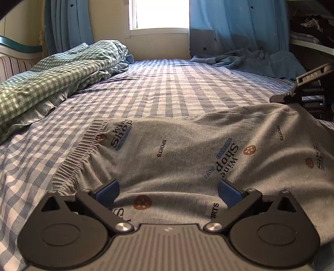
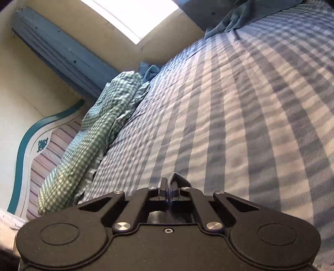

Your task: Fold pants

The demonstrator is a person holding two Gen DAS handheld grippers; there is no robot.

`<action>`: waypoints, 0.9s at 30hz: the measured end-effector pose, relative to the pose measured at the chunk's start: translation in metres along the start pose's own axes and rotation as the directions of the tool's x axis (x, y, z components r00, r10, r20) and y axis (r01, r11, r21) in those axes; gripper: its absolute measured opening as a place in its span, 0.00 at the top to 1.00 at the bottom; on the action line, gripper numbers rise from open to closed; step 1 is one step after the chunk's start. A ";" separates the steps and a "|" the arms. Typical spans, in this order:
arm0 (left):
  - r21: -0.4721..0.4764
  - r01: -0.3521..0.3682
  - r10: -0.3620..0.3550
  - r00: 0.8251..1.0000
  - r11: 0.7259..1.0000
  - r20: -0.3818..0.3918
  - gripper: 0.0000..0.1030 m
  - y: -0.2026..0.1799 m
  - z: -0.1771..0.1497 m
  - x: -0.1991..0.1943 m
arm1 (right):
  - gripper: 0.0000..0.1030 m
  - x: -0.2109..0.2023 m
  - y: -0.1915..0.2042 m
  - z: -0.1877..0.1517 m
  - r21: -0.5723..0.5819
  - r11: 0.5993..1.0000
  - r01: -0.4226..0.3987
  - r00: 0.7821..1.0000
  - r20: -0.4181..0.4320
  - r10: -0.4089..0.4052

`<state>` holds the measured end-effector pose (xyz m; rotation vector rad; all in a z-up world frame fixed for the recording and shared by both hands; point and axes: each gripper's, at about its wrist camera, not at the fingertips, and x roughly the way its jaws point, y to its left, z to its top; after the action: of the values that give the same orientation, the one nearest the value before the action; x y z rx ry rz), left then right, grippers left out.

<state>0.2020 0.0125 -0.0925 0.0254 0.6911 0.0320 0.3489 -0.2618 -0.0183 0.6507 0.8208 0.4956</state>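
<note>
- Blue-and-white checked bed sheet [image 1: 167, 89] covers the bed below a bright window [image 1: 160, 14], with blue star curtains [image 1: 240, 25] on both sides.
- Green checked duvet [image 1: 52, 73] lies bunched along the left edge.
- Grey printed pants [image 1: 187, 150] lie spread on the sheet, elastic waistband [image 1: 83, 148] to the left.
- Left gripper [image 1: 168, 192] hovers over the pants, fingers spread wide, nothing between them.
- Right gripper [image 2: 168, 187] has its fingers pressed together, pinching a grey fold of the pants at their far right edge.
</note>
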 end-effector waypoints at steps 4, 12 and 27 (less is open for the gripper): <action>0.002 0.001 -0.001 1.000 1.000 -0.003 0.01 0.001 0.000 0.001 | 1.00 0.025 -0.012 0.008 -0.035 0.997 0.068 0.996 -0.060 -0.070; 0.001 0.002 -0.002 1.000 1.000 -0.003 0.01 0.001 0.000 0.001 | 0.41 -0.016 -0.021 0.010 -0.024 0.992 0.125 0.992 -0.026 -0.126; 0.044 -0.004 0.002 0.999 0.999 0.049 0.01 -0.011 -0.001 -0.021 | 0.11 -0.118 0.051 -0.181 -0.564 0.720 0.404 0.914 0.219 -0.341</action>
<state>0.1854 0.0006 -0.0799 0.0695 0.6429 0.0191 0.1275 -0.2402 -0.0159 -0.0925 0.6237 0.3173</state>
